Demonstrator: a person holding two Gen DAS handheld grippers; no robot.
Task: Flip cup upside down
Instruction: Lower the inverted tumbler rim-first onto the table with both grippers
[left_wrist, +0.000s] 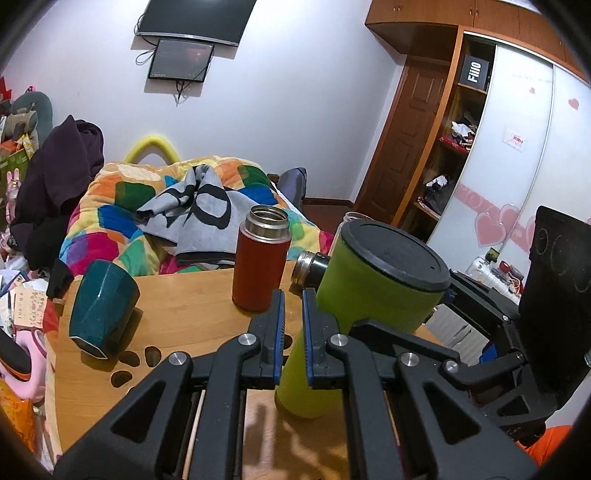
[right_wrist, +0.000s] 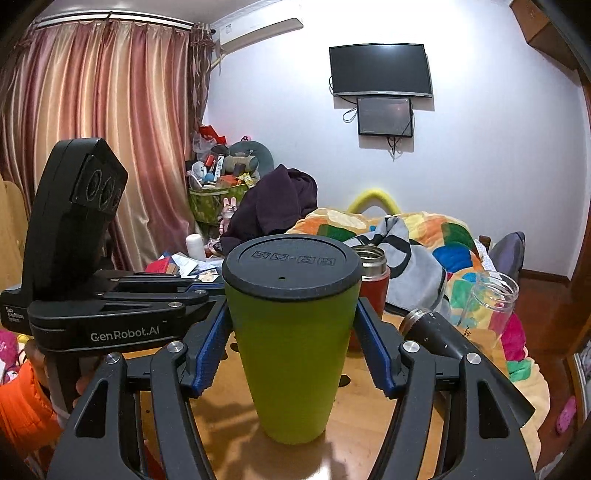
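A green cup (right_wrist: 295, 354) with a black lid (right_wrist: 291, 266) stands upright on the wooden table (right_wrist: 369, 424). My right gripper (right_wrist: 291, 350) has its blue-padded jaws on both sides of the cup's body, closed against it. In the left wrist view the same cup (left_wrist: 369, 295) stands just right of my left gripper (left_wrist: 293, 321), whose jaws are nearly together with nothing between them. The left gripper's body (right_wrist: 92, 317) shows to the cup's left in the right wrist view.
On the table (left_wrist: 184, 332) stand a red flask (left_wrist: 260, 258) with an open steel mouth and a dark teal cup (left_wrist: 101, 314) at the left edge. A black bottle (right_wrist: 439, 336) lies on its side beside a clear glass jar (right_wrist: 487, 306). A bed with a colourful quilt (left_wrist: 147, 206) lies behind.
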